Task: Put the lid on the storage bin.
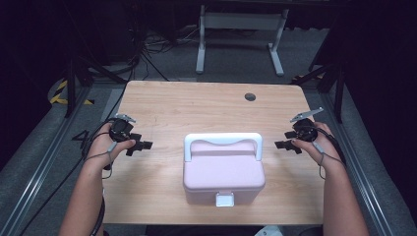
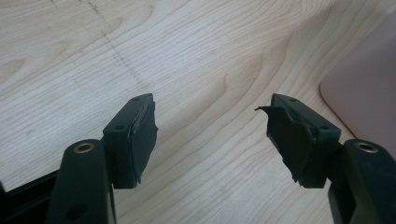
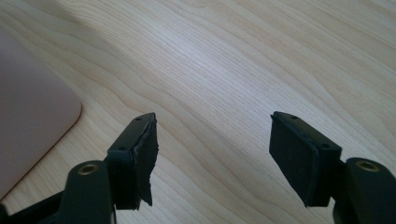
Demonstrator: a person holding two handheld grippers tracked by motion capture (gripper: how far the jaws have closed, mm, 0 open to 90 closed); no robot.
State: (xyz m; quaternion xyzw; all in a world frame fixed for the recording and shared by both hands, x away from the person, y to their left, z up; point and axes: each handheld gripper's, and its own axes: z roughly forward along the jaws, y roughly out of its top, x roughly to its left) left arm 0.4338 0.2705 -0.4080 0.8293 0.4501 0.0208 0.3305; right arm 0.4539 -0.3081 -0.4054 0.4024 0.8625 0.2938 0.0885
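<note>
Overhead, pink box sits between left gripper and right gripper; both gape wide, empty.

A pale pink box with rounded corners sits upright near the front middle of the light wooden tabletop. Its lid is shut, and a white latch on the front wall is closed. A white carrying handle lies folded flat over the back part of the lid.
</note>
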